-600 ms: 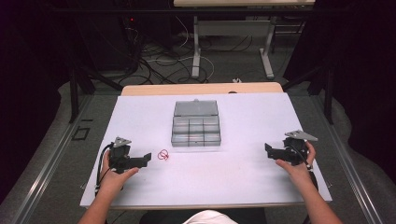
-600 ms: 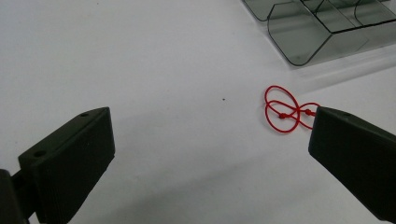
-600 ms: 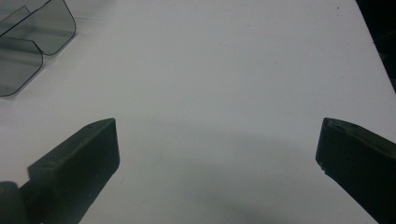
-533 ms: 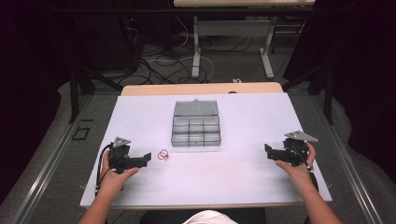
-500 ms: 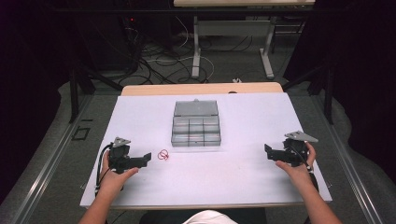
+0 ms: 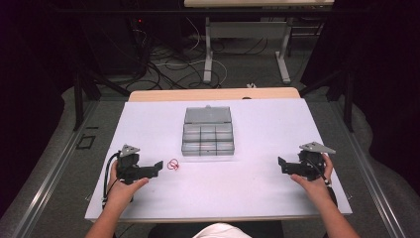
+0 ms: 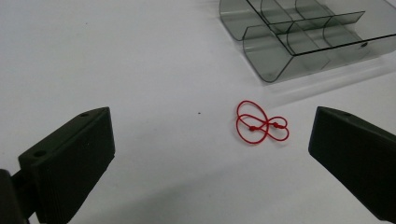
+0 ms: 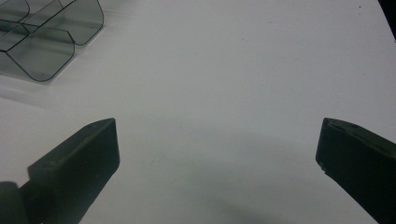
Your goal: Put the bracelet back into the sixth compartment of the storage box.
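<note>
I see a red cord loop (image 7: 260, 122) on my white table (image 6: 257, 183). At its one o'clock, the smoky grey clear box (image 6: 208, 133). My grippers' jaws are black.

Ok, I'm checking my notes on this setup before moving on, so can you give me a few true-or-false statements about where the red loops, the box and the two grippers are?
1. The red loops lie on the white table, outside the clear compartment box. True.
2. The left gripper is shut on the red loops. False: its jaws stand wide open and the loops lie ahead of them, untouched.
3. The box's lid is open. True: it is folded back on the far side, with the compartments uncovered.
4. The right gripper holds the box. False: its jaws are open with nothing between them, well apart from the box.
5. The red loops lie nearer the left gripper than the right. True.
</note>
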`<state>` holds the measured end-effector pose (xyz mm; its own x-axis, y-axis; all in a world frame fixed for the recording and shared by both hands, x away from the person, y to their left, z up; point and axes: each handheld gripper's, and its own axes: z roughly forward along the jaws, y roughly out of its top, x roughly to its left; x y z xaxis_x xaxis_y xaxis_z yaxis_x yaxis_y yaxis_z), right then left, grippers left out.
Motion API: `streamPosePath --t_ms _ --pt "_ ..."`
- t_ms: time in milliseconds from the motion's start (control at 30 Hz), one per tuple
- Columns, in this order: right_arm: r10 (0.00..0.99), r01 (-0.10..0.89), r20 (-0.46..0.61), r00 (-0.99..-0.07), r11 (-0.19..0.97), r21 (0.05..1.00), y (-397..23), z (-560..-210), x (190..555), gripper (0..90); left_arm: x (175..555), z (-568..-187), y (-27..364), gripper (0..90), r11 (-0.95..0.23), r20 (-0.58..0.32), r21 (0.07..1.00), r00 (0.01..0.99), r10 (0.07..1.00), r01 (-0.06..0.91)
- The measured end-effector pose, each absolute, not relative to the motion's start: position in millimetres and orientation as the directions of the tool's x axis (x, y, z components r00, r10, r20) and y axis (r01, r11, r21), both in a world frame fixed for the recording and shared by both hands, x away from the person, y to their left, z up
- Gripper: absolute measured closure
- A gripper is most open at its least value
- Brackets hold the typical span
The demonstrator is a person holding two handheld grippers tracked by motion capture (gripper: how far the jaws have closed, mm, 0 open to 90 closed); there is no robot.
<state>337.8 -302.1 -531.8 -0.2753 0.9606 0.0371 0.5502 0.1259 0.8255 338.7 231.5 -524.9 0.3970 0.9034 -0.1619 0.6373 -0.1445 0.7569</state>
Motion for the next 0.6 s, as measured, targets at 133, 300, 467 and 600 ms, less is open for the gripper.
streamPosePath --t_ms 133,300,467,600 --pt "0.963 0.55 0.037 -0.266 0.12 0.826 -300 -531 336 0.0 338 -522 226 0.3 -0.167 -0.148 0.757 0.414 0.898 0.632" --pt "0.963 0.553 0.047 -0.264 0.111 0.826 -300 -532 336 0.0 339 -516 221 0.3 -0.191 -0.128 0.763 0.433 0.892 0.617" --pt "0.963 0.564 0.053 -0.263 0.109 0.819 -301 -534 337 0.0 342 -515 216 1.7 -0.188 -0.129 0.758 0.427 0.895 0.624" --pt "0.962 0.566 0.056 -0.266 0.109 0.817 -301 -534 337 0.0 344 -512 212 1.7 -0.19 -0.137 0.75 0.43 0.892 0.633"
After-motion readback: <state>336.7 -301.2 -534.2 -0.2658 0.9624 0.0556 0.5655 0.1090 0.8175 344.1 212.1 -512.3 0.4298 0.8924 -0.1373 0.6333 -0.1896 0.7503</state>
